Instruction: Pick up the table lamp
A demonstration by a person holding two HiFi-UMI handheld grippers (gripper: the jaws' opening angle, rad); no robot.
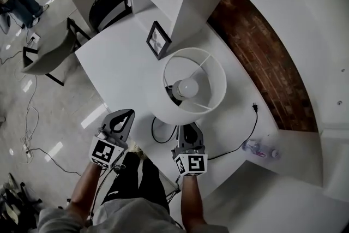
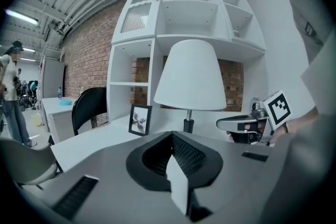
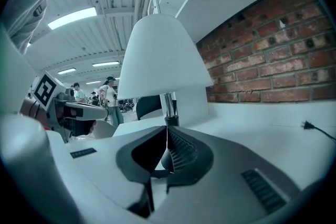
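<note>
At the desk (image 1: 114, 63) front edge, left claw (image 1: 128, 114) and right claw (image 1: 189, 128) closed, empty, near lamp (image 1: 215, 80).

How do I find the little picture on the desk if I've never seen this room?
Start at the big white desk in front of the white shelf unit. Beside the table lamp, on the shelves' side, stands a small picture frame. It is the only flat, black-framed thing there, much smaller than the lamp.

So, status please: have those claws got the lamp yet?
Left gripper, right gripper: both shut, empty. Table lamp upright on desk, not held. Cord lies beside it; nothing else blocks.
</note>
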